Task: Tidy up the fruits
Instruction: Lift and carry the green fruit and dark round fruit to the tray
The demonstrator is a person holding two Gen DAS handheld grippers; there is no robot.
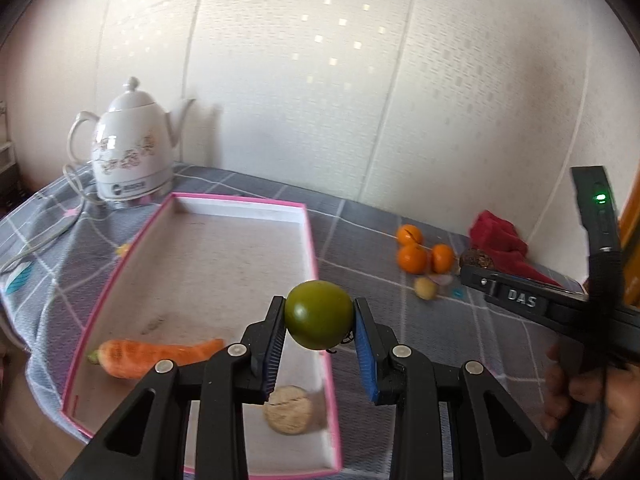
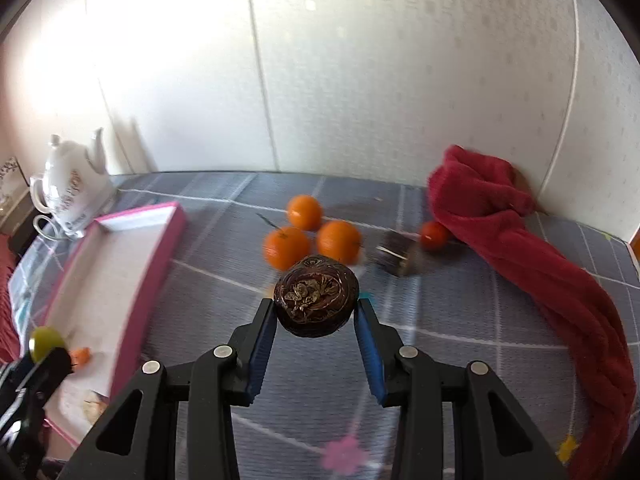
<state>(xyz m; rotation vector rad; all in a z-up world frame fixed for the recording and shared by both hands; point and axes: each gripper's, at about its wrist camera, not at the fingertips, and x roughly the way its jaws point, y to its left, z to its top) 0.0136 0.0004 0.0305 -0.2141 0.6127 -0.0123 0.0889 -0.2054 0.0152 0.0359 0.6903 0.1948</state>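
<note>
My left gripper [image 1: 319, 312] is shut on a round green fruit [image 1: 318, 314], held above the right rim of a pink-edged white box [image 1: 312, 240]. Inside the box lie a carrot [image 1: 152, 356] and a pale tan round piece [image 1: 289, 410]. My right gripper [image 2: 316, 306] is shut on a dark brown wrinkled fruit [image 2: 316, 296], lifted over the checked cloth. Three oranges [image 2: 306, 230] sit on the cloth beyond it, with a small red fruit [image 2: 434, 235] and a dark blurred object [image 2: 394, 256] to their right. The left gripper with its green fruit [image 2: 46, 342] shows at the right wrist view's left edge.
A white floral kettle [image 1: 128, 148] with its cord stands behind the box at the far left. A red towel [image 2: 520, 248] lies crumpled along the right side by the wall. A small yellowish fruit [image 1: 425, 288] rests near the oranges [image 1: 412, 258]. A hand [image 1: 576, 396] holds the right gripper's handle.
</note>
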